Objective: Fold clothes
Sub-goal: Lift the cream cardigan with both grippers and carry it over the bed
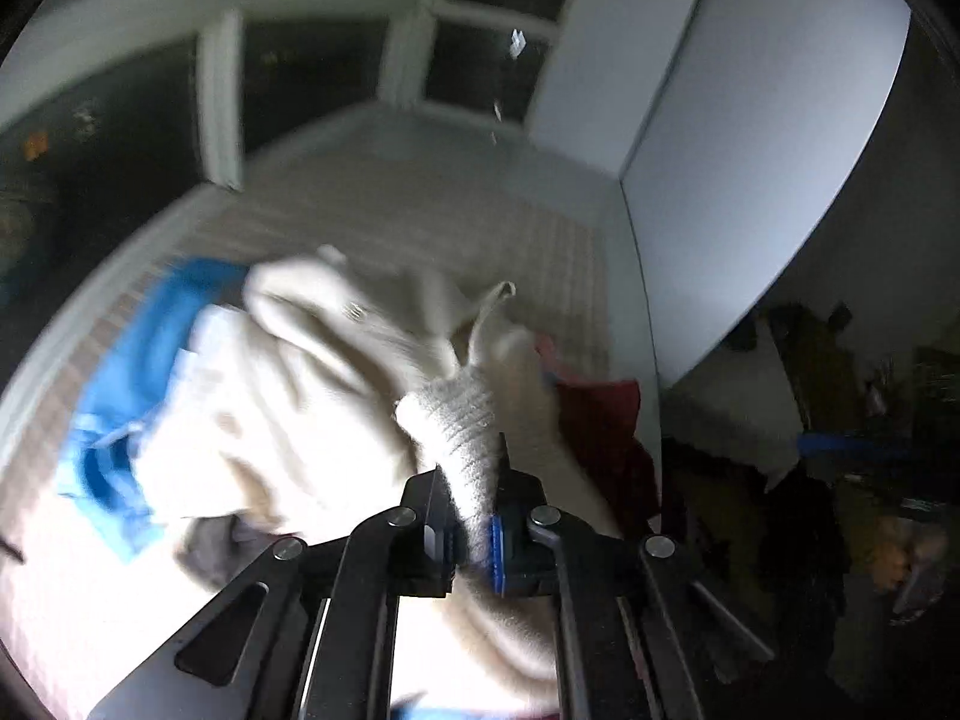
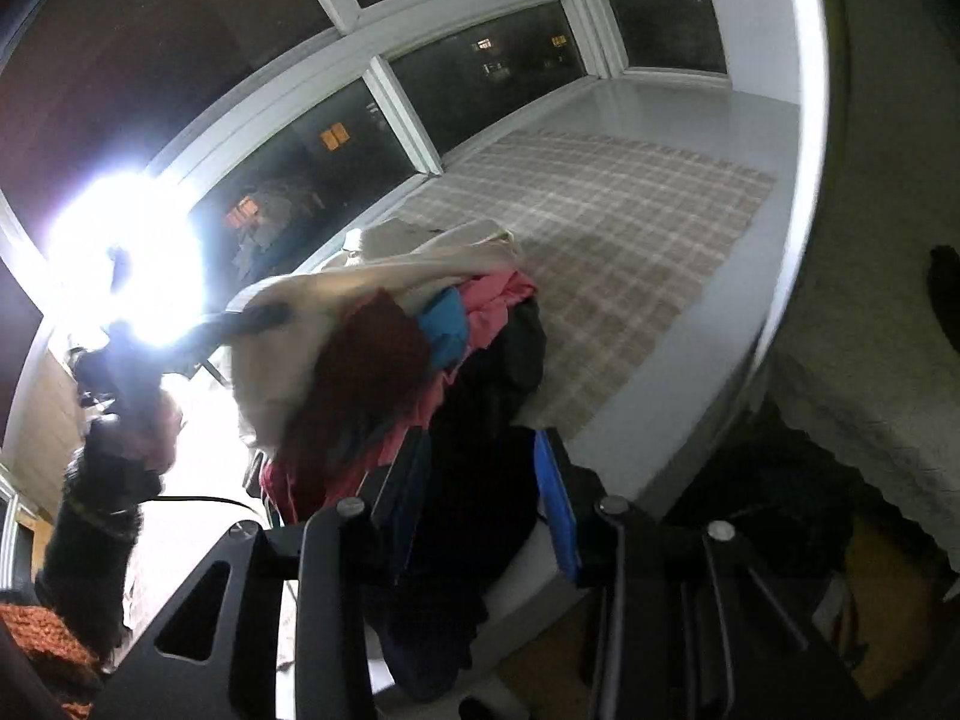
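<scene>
Left tongs (image 1: 471, 531) clamp a ribbed cream cuff (image 1: 465, 432); right tongs (image 2: 480, 516) gape around dark cloth (image 2: 480, 420).

dim room | lamp glare (image 2: 123, 258) blown out | motion blur | fisheye-dark corners

A heap of clothes (image 2: 420, 348) lies on a mat (image 2: 630, 210) spread over a ledge (image 2: 672, 108), at the mat's near left end; windows (image 2: 480, 66) stand behind the ledge. A sweater (image 1: 288, 396) lies on top of the heap, its cuff (image 1: 462, 438) reaching into the left claw (image 1: 468, 540); a wall (image 1: 750, 150) rises right of the ledge. The right claw (image 2: 480, 516) sits at the heap's near edge, around a hanging garment (image 2: 480, 480).
</scene>
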Motion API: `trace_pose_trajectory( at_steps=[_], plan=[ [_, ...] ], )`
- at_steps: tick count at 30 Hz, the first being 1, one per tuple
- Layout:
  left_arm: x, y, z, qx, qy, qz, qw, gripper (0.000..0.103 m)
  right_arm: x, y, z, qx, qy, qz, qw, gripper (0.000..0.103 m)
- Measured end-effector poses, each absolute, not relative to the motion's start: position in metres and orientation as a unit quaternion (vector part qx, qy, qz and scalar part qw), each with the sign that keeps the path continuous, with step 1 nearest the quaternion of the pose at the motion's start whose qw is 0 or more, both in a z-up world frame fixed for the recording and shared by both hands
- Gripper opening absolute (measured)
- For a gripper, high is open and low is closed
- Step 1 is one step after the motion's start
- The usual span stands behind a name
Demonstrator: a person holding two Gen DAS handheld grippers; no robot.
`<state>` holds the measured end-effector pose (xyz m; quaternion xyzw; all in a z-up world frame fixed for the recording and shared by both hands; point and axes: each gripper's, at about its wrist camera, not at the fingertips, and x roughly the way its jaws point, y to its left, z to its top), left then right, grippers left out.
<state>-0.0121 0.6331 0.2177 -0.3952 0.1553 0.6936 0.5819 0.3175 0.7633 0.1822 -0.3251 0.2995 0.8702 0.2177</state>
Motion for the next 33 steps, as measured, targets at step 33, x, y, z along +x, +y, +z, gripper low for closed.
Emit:
trace_pose_trajectory(
  at_steps=[33],
  plan=[
    [-0.053,0.149,0.093,-0.514,-0.099,0.834,0.175,0.007,-0.124,0.435,0.064,-0.527,-0.235,0.763,-0.291,0.055]
  ],
)
